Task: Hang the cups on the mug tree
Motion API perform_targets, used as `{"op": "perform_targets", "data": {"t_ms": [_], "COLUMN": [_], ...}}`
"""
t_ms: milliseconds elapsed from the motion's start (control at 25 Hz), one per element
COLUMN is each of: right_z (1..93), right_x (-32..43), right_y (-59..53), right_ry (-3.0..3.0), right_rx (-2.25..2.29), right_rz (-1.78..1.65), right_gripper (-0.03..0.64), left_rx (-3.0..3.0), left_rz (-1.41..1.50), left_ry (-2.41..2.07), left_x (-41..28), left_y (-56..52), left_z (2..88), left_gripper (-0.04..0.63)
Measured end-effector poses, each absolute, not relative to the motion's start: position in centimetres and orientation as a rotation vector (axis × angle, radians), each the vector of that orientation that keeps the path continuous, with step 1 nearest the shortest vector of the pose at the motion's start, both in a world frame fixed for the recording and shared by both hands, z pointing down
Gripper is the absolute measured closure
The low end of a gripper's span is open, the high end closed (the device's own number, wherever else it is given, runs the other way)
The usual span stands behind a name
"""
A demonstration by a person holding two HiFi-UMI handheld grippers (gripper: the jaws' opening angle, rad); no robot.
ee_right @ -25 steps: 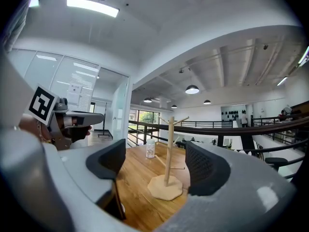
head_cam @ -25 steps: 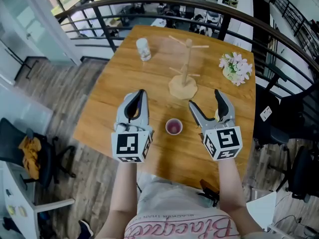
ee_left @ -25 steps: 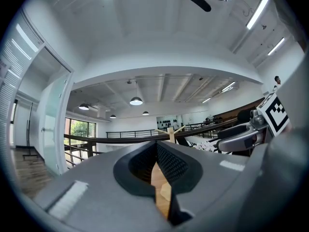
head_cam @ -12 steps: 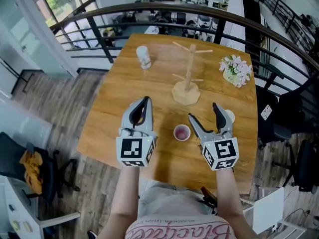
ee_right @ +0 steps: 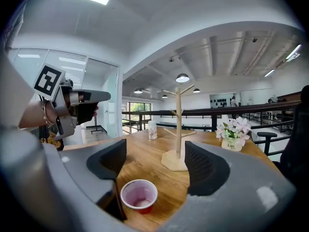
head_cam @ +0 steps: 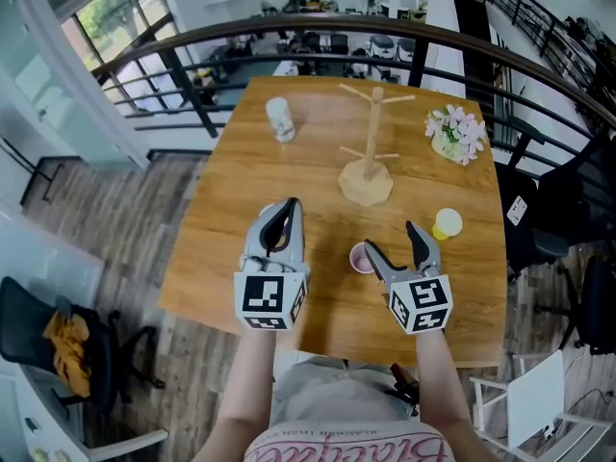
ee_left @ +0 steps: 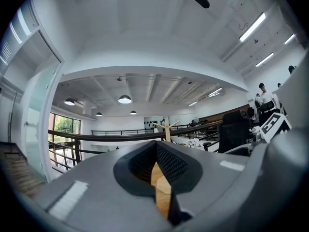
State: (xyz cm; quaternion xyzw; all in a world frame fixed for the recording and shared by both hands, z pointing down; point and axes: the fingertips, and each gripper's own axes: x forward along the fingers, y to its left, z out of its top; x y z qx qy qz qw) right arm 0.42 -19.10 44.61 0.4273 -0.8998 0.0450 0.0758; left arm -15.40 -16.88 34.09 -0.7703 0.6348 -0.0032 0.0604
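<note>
1. Head view: the right hand-held gripper (head_cam: 393, 242) has come down toward the counter (head_cam: 231, 210). Its jaws stand wide, and its left jaw now reaches the pink cup (head_cam: 359, 258), which a second ago stood clear between the two tools. The left hand-held gripper (head_cam: 289, 208) has barely shifted. A yellow cup (head_cam: 447, 223) has come into view to the right. The mug tree (head_cam: 368, 166) stands bare, well beyond.
2. Left gripper view: the left hand-held gripper (ee_left: 155, 153) is pinched together and empty, with only counter wood showing through the slit.
3. Right gripper view: the right hand-held gripper (ee_right: 154, 161) is spread wide. The pink cup (ee_right: 139, 195) stands upright on the counter, low by the left pad and not yet gripped. The mug tree (ee_right: 178, 124) is straight ahead. This looks like the start of the first pick, with no cup hung yet.
</note>
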Motion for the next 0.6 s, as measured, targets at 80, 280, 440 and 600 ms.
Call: {"op": "perform_targets", "data": {"t_ms": [80,280,440,600], "right_z": [45.8,48.9,50.9,52.9], "right_x": [0.3,-0.4,-0.7,-0.8], "right_y": [-19.0,-18.2,-17.5,-17.2], "right_ry": [-2.684,-2.658,-2.624,-2.587], "right_rx": [1.283,1.230,1.222,1.212], "right_rz": [0.155,0.189,0.192,0.213], "right_gripper": [0.242,0.242,0.230,0.224], "left_rx": [-2.340,-2.350,-2.361,-2.377], "left_rz": [-0.007,0.003,0.013,0.015], "left_ry": [1.906,1.886,1.881,1.874], "left_x": [-15.4,-15.6,-15.8,-15.9], "left_y": [-16.9,-17.1,-16.9,-16.9], "left_z": [34.3,35.1,36.0,36.8], "left_gripper": [0.584,0.584,0.584,0.584]}}
